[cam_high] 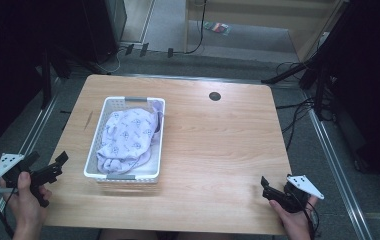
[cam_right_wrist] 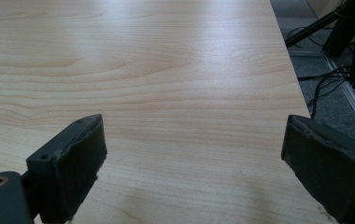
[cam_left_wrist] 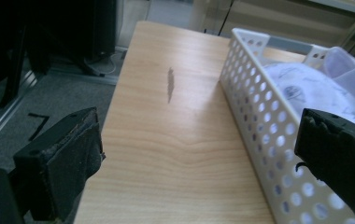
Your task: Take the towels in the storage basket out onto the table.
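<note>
Left gripper (cam_high: 53, 167) sits at the table's near left corner, held in the left hand (cam_high: 25, 197); jaws spread wide, nothing between them. In the left gripper view (cam_left_wrist: 199, 154) one jaw hangs over the table's left edge above grey floor (cam_left_wrist: 49, 98), the other reaches in front of the basket's wall.

A bare strip of wooden table (cam_high: 218, 150) runs between that left edge and the basket, marked by a dark streak (cam_left_wrist: 170, 84).

White perforated basket (cam_high: 123, 177) stands left of table centre, long side running away from the person, well inside all edges. A pale lilac patterned cloth (cam_high: 128, 135) is bunched inside it, rising above the rim (cam_left_wrist: 306, 88).

Right of the basket the tabletop is open up to the far and right edges. A small dark round grommet (cam_high: 215, 96) sits near the far edge.

Right gripper (cam_high: 267, 189) rests at the near right corner, held in the right hand (cam_high: 295, 220); in the right gripper view (cam_right_wrist: 194, 168) jaws are wide apart and empty over bare wood, the table's right edge just beside one jaw, cables (cam_right_wrist: 325, 84) on the floor beyond
</note>
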